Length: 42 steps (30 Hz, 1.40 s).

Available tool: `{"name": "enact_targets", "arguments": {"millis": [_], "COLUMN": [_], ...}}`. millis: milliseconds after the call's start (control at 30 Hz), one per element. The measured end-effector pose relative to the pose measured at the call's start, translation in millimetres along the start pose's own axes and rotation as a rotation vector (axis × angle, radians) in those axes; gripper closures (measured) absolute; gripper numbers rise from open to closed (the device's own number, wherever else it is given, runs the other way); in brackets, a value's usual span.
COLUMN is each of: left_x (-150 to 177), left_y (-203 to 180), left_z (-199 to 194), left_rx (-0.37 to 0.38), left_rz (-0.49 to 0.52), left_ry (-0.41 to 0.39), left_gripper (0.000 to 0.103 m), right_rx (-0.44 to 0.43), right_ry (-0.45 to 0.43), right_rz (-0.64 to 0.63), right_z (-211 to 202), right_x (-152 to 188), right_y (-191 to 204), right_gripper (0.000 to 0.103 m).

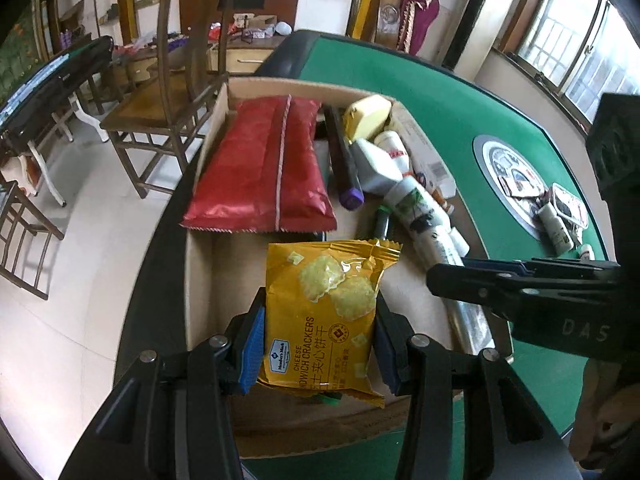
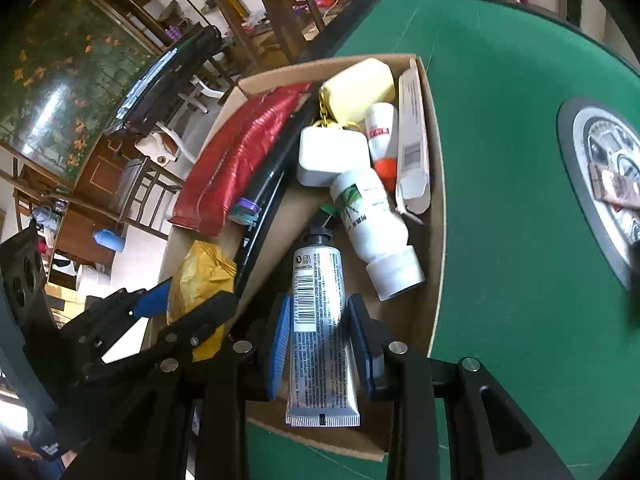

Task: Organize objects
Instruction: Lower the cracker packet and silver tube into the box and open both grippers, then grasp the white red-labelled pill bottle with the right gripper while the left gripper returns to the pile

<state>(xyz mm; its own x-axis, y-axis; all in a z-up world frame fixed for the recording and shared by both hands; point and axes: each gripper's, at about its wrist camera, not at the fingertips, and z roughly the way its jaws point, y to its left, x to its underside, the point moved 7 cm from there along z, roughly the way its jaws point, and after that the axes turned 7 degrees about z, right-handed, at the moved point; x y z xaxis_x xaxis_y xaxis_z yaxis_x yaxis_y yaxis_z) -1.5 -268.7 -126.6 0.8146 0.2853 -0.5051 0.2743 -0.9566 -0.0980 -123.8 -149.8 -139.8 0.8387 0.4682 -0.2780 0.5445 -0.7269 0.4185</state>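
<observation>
Progress: well along, by the look of it; box (image 1: 208, 128) on the green table (image 1: 460, 112) already packed in the upper centre of the frame; two items in hand above it, not yet let go; small packets (image 1: 560, 208) at right centre of the left view not yet boxed.
Left gripper (image 1: 318, 346): clamped on the cracker pack (image 1: 324, 312), lower centre, over the box's near end.
Right gripper (image 2: 320, 344): pads against both sides of the tube (image 2: 320, 336), lower centre, over the box.
Cracker pack: yellow glossy film, crimped ends, square, puffy.
Tube: silvery metal, flat crimped tail, black cap.
Red bag (image 1: 264, 168): shiny crinkled foil, long, pillow-shaped.
Bottles (image 2: 372, 220): white smooth plastic, cylindrical, lying down.
Box: plain brown cardboard, open top.
Table: green felt, matte.
</observation>
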Motion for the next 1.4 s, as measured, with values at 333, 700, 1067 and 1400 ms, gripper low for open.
{"name": "enact_targets", "arguments": {"millis": [333, 700, 1067, 1400], "left_x": [4.8, 5.4, -24.9, -37.6], "left_y": [1.0, -2.1, -50.2, -155.4], "left_z": [15.0, 13.5, -39.7, -40.4], "left_rx": [0.000, 0.007, 0.049, 0.188], "left_rz": [0.013, 0.008, 0.109, 0.278], "left_ry": [0.030, 0.041, -0.146, -0.172], "left_gripper": [0.057, 0.053, 0.048, 0.047], "right_rx": [0.020, 0.002, 0.168, 0.619], "right_ry": [0.026, 0.020, -0.308, -0.491], "right_rz": [0.015, 0.008, -0.082, 0.276], "right_z": [16.1, 5.2, -125.7, -248.9], "right_x": [1.4, 5.1, 31.0, 91.6], "right_y": [-8.1, -7.5, -54.7, -223.6], "right_gripper": [0.071, 0.070, 0.007, 0.009]}}
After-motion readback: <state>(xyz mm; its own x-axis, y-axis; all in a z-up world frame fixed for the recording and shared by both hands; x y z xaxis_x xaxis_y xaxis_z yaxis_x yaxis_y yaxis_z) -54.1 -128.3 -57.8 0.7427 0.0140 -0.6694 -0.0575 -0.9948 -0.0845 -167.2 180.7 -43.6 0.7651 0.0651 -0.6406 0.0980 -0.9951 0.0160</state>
